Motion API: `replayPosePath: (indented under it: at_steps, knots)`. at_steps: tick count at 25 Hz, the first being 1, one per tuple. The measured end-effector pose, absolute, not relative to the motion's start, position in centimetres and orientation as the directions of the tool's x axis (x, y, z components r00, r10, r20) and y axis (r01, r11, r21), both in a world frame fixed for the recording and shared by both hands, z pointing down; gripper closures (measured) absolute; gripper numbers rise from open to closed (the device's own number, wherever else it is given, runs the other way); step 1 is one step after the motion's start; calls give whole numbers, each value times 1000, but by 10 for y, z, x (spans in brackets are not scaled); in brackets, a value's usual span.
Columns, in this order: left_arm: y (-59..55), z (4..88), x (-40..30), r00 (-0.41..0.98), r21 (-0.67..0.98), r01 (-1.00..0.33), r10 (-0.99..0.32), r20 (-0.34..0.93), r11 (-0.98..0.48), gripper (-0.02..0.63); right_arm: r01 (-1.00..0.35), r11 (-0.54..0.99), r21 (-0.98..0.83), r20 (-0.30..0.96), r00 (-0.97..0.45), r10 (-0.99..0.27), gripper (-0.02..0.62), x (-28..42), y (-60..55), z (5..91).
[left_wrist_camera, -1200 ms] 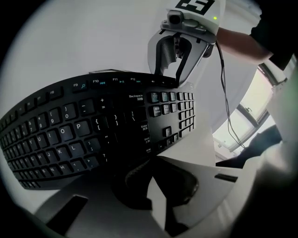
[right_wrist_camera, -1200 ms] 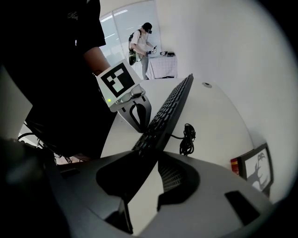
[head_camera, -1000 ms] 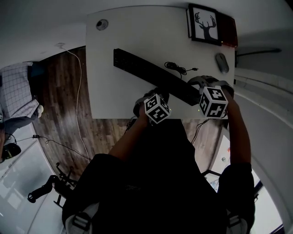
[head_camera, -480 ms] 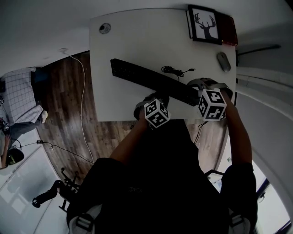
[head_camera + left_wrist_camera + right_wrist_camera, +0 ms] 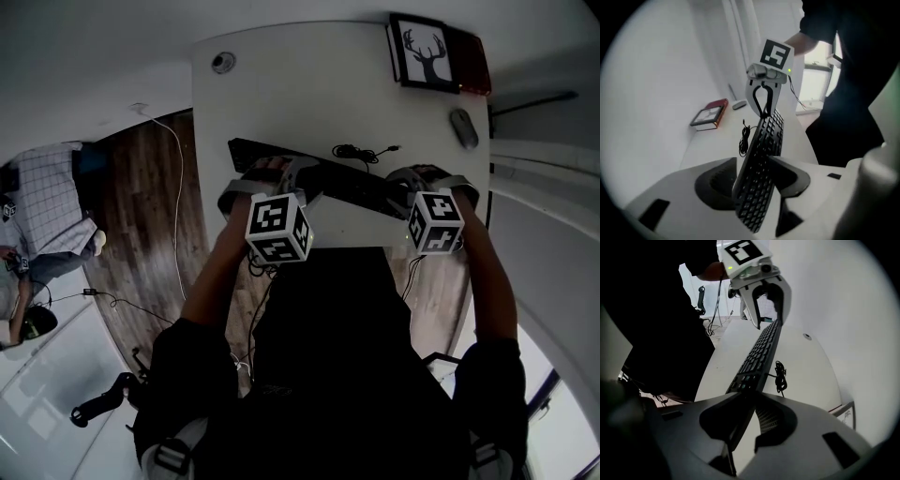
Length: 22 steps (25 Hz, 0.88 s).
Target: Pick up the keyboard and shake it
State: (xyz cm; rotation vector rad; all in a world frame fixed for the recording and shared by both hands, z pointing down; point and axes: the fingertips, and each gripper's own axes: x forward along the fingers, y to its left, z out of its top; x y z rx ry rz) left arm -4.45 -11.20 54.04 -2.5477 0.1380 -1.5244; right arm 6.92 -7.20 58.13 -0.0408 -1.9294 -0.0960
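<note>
Lengthwise, the keyboard spans both grippers at the near side of the tabletop, tilted on edge. Left gripper jaws, opening, straddle its left end without a clear grip; right gripper jaws, closing, clamp its right end.

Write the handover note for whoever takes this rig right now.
Left claw: opening, with the left end of the keyboard between its jaws, no grip yet.
Right claw: closing on the keyboard's right end.
Keyboard: lies slantwise on the white desk, apparently not lifted; its coiled cable lies beside it.
Done: both claws placed at the ends.
Left: grip both ends, lift, shake.
</note>
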Motion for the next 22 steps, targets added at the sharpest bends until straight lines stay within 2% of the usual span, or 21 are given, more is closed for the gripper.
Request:
replayPosePath:
  at_steps: [1,2,5,7,9,11,12,13,14,22]
  knots:
    - [-119,544,-52,427,-166,83,-116,897,-983,361,77,996,50,936,-353,-19,500,69,-72,582]
    - [-126,549,-59,382,-130,145,-65,922,-981,312,80,995,52,936,-352,-21,500,69,-72,582]
    - [-138,573,-74,258,33,261,102,961,-965,268,85,995,56,937,-348,-23,500,70,-71,581]
    - [-133,592,-80,182,156,296,216,959,-942,268,90,994,58,937,-349,-23,500,69,-71,582]
    - [-128,609,-84,116,220,321,268,956,-921,268,93,994,59,935,-353,-22,500,69,-73,583]
    - [-126,623,-84,76,227,343,268,961,-911,272,89,994,57,934,-356,-22,500,70,-75,584]
    - [-125,629,-82,67,224,350,263,962,-910,307,87,995,56,935,-355,-22,500,70,-77,586]
    - [-124,633,-81,63,224,350,261,963,-910,380,83,995,55,935,-354,-22,500,71,-78,586]
    - [-122,634,-80,63,224,343,260,964,-912,402,80,995,53,935,-355,-21,500,71,-79,587]
    - [-119,625,-82,143,138,271,181,973,-953,434,48,996,68,934,-353,-47,491,70,-86,577]
